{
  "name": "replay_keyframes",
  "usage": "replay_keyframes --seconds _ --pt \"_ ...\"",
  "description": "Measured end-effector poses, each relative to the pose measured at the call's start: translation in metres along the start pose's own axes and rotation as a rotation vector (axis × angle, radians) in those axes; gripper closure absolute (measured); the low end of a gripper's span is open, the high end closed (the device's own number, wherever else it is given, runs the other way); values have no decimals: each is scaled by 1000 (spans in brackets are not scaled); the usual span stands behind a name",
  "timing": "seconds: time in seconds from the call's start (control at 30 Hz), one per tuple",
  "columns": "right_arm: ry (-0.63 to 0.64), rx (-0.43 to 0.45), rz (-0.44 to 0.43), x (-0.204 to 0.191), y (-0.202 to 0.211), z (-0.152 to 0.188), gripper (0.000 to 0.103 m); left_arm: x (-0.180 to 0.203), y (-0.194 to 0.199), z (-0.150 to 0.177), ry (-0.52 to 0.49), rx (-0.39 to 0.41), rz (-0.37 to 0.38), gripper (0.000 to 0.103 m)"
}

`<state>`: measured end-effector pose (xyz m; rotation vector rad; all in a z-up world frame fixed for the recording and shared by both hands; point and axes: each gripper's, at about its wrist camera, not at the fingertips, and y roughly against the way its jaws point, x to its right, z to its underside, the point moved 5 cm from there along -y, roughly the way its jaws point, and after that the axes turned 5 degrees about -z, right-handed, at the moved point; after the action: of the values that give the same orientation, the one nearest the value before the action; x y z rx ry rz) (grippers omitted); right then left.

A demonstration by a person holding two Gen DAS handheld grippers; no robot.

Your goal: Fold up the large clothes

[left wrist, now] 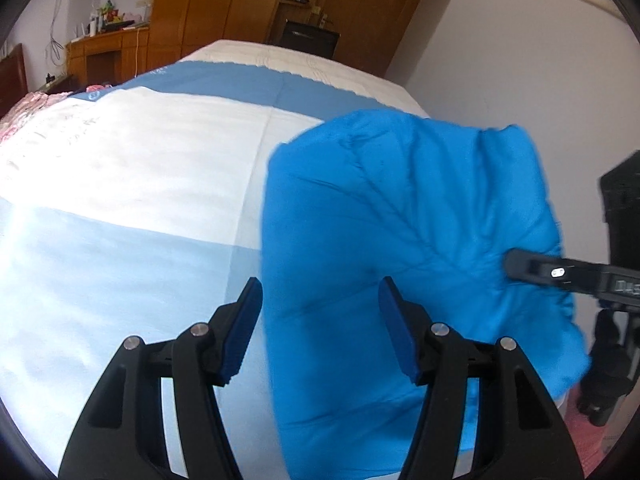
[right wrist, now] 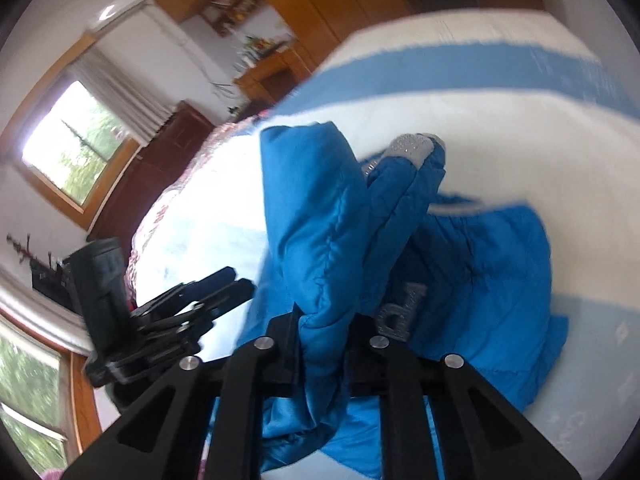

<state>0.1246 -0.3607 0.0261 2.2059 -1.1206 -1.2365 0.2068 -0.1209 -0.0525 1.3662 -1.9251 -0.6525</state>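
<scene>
Blue padded jacket, right half of the left-wrist frame, lies on the bed. I judge it light, soft, puffy and slippery-shelled, best pinched at a seam or hem. My right claw is clamped on a raised fold; my left claw hangs open, empty, over its near edge

Big bed with a white-and-blue cover, pink floral bedding bunched at its left edge. Wooden wardrobe past the far end, cluttered desk beside it.

Black hand-held gripper, blue ribbed pads, silver screws
</scene>
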Motion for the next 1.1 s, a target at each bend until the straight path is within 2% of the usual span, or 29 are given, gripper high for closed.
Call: replay_keyframes --seconds 0.17,0.33,0.43,0.57,0.7,0.83,0.97,1.03,1.1 --pt "55 69 39 -9 48 8 90 19 16 0 -24 23 41 44" --pt "-6 114 65 23 82 20 90 56 7 12 -109 0 64 44" --pt "-79 96 77 55 82 34 90 70 -9 21 -157 -34 58 44" --pt "-181 65 68 102 60 62 89 81 -32 34 -190 -73 51 43" --pt "-206 78 62 129 36 81 85 87 -45 47 -242 -63 12 43" --pt "-218 122 40 137 16 91 83 82 -55 58 -246 -57 -1 42" --pt "-242 131 10 143 20 92 80 84 -55 58 -250 -47 -10 42" --pt "-210 140 56 133 35 90 72 83 -50 54 -248 -60 0 43" --pt "-128 196 162 114 62 87 71 81 -32 52 -239 -51 25 44"
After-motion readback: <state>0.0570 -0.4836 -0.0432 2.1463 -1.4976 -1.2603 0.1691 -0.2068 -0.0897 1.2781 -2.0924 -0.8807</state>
